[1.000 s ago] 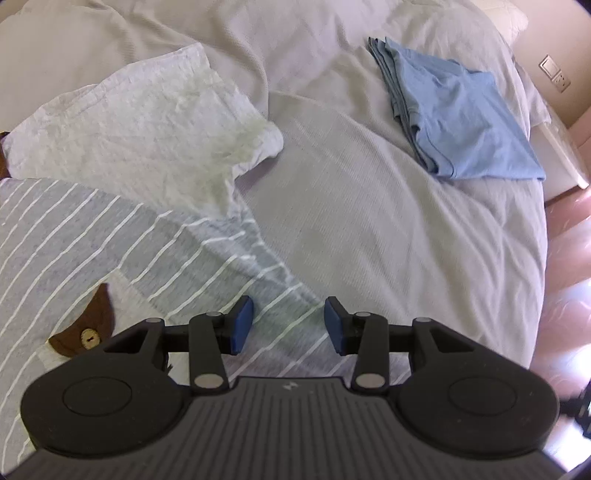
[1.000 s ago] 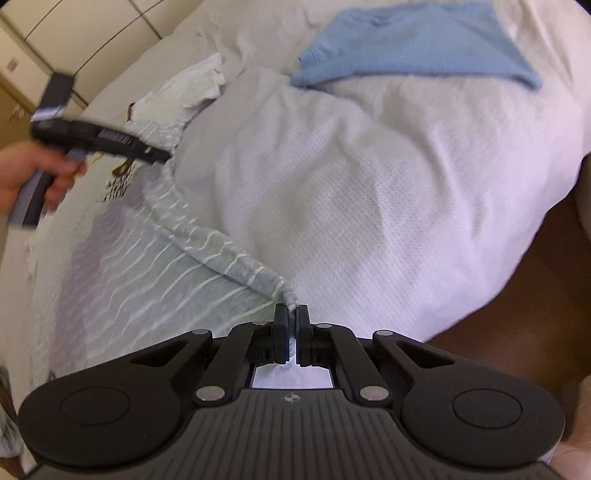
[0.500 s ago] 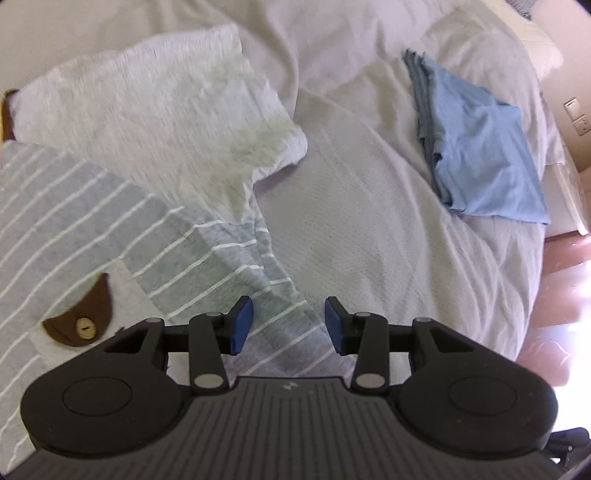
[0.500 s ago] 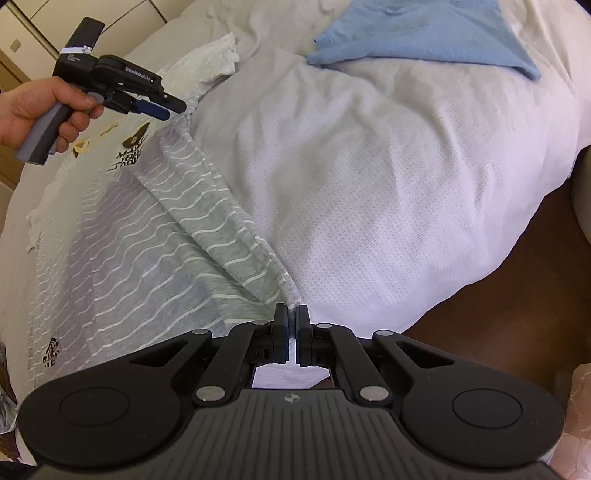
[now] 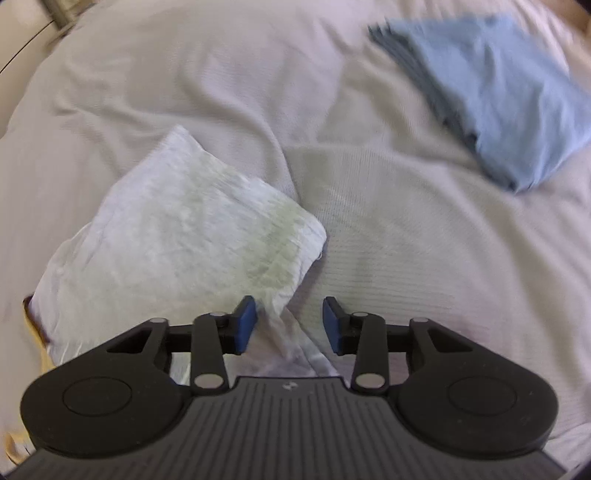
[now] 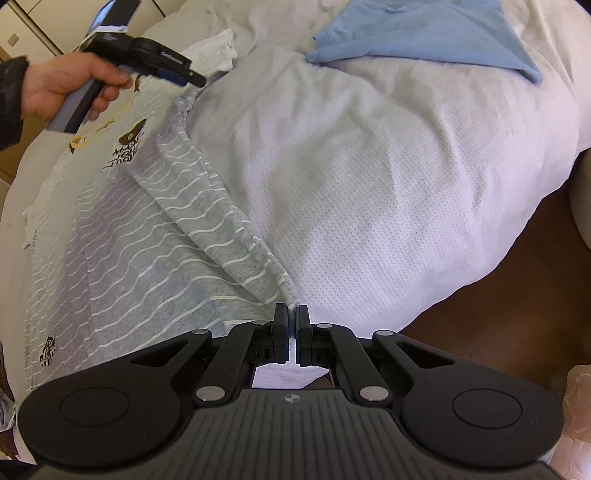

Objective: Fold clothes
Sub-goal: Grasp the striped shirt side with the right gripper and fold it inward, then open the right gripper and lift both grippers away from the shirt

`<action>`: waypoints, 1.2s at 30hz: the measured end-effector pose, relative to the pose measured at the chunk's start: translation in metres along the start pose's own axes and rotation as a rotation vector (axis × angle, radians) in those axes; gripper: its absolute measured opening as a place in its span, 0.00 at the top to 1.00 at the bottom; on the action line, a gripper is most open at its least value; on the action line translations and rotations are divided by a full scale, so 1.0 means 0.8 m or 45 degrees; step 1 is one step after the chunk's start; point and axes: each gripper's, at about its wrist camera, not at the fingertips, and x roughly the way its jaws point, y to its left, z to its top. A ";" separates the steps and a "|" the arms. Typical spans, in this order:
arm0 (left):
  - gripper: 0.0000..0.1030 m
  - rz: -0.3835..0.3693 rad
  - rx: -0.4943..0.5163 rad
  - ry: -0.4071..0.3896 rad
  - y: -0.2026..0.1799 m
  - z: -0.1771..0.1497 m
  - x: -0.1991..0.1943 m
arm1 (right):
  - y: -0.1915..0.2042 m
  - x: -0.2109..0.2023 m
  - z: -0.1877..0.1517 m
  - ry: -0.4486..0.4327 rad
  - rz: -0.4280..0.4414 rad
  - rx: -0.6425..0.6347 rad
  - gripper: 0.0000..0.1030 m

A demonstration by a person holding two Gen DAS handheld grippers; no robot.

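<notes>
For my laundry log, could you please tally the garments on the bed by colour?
Blue: 1, the folded blue shirt.
Grey striped: 1, the striped shirt, its hem pinched in the right gripper.
White: 1, the white garment, ahead of the open left gripper.
Total: 3, all on the bed.

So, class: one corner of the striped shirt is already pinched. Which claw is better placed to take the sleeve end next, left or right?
Left. The left claw is open with the shirt's pale sleeve right at its fingertips. The right claw is shut on the striped shirt's hem corner, far from that end.
</notes>
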 end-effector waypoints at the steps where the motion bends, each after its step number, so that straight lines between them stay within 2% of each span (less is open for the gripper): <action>1: 1.00 -0.022 -0.053 -0.019 0.009 0.005 0.000 | -0.001 0.000 0.000 -0.003 -0.001 0.007 0.98; 5: 1.00 -0.097 -0.244 -0.092 0.043 0.024 0.000 | -0.005 -0.002 0.002 -0.011 -0.001 0.039 0.98; 9: 1.00 -0.131 -0.372 -0.154 0.072 0.038 0.001 | -0.004 -0.028 0.010 -0.147 -0.028 0.042 0.98; 11: 1.00 -0.148 -0.433 -0.183 0.086 0.044 0.002 | -0.004 -0.024 0.011 -0.137 -0.025 0.024 0.98; 15: 1.00 -0.184 -0.424 -0.148 0.081 0.039 0.015 | -0.012 -0.001 0.000 -0.062 -0.002 0.039 0.98; 18: 0.93 -0.216 -0.432 -0.159 0.076 0.036 0.008 | -0.009 0.008 -0.010 -0.020 -0.001 0.014 0.98; 19: 0.86 -0.223 -0.433 -0.171 0.074 0.035 0.001 | -0.010 0.008 -0.011 -0.012 -0.009 0.016 0.97; 20: 0.78 -0.235 -0.439 -0.183 0.075 0.033 -0.009 | -0.010 0.008 -0.010 -0.003 -0.020 0.019 0.90; 21: 0.76 -0.234 -0.441 -0.195 0.076 0.030 -0.019 | -0.011 0.007 -0.010 0.005 -0.032 0.022 0.82; 22: 0.75 -0.233 -0.443 -0.208 0.077 0.026 -0.029 | -0.012 0.007 -0.009 0.013 -0.044 0.024 0.81; 27: 0.73 -0.239 -0.464 -0.244 0.077 -0.036 -0.090 | -0.007 -0.004 -0.003 -0.012 -0.061 0.031 0.78; 31: 0.70 -0.239 -0.506 -0.183 0.055 -0.126 -0.135 | -0.002 -0.008 -0.003 -0.023 -0.045 0.088 0.73; 32: 0.70 -0.241 -0.523 -0.163 0.049 -0.151 -0.147 | -0.004 -0.006 -0.004 -0.019 -0.028 0.130 0.69; 35: 0.70 -0.222 -0.556 -0.074 0.021 -0.237 -0.179 | -0.016 0.010 -0.014 0.037 0.049 0.315 0.48; 36: 0.70 -0.220 -0.562 -0.043 0.012 -0.263 -0.188 | -0.019 0.017 -0.017 0.056 0.060 0.351 0.49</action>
